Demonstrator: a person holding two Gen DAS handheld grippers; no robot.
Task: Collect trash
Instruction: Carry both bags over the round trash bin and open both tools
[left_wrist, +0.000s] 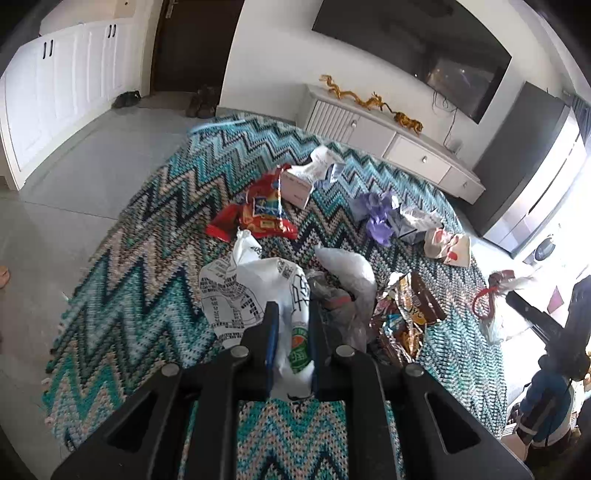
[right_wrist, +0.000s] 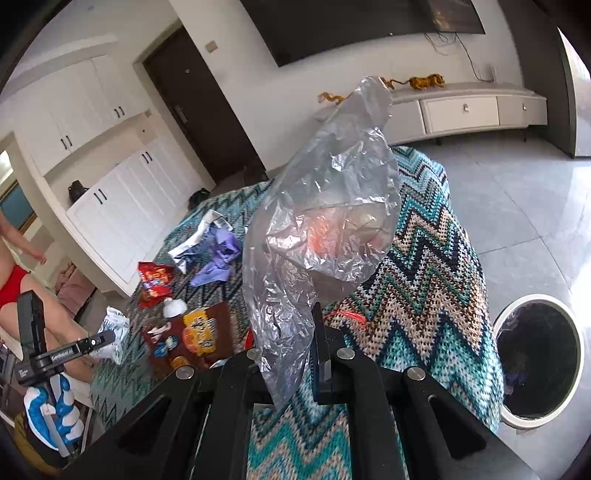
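Left wrist view: left gripper (left_wrist: 291, 332), jaws closed on white printed bag (left_wrist: 258, 291), pinched low so it can lift off the zigzag rug (left_wrist: 147, 295); red snack wrappers (left_wrist: 258, 214) lie beyond.

Right wrist view: right gripper (right_wrist: 291, 354), jaws clamping clear plastic bag (right_wrist: 325, 221), held aloft, likely for carrying to the white-rimmed bin (right_wrist: 539, 358) just beside the rug.

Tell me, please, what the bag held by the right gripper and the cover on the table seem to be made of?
The clear bag in the right gripper looks like thin plastic film: translucent, glossy, sharply crinkled. The zigzag cover looks like knitted or crocheted yarn, matte, with visible stitches, though the exact fibre cannot be told.
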